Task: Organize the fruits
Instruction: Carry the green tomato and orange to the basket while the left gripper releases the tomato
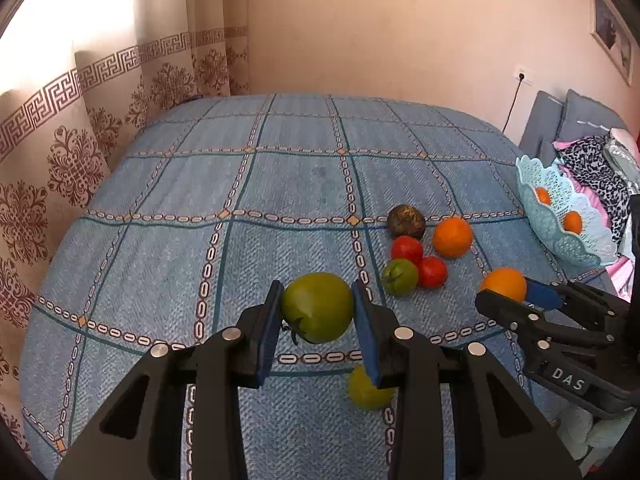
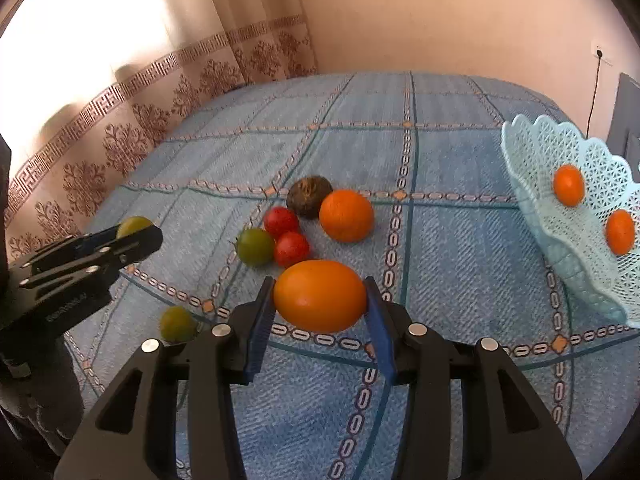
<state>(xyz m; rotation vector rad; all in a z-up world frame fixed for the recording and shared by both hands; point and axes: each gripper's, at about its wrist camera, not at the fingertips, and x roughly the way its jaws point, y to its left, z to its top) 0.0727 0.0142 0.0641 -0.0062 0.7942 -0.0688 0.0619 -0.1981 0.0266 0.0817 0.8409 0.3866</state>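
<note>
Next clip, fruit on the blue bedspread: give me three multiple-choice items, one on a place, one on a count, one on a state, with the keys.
1. Where is the lace basket?
A. at the right edge of the bedspread
B. among the loose fruit
C. on the floor

2. How many oranges lie in the basket?
A. none
B. two
C. four

3. What does the left gripper hold?
A. a red tomato
B. nothing
C. a green tomato

Key: 1 A, it stands at the right edge in both views. 2 B, two oranges show through the lace. 3 C, its pads press the green tomato's sides.
</note>
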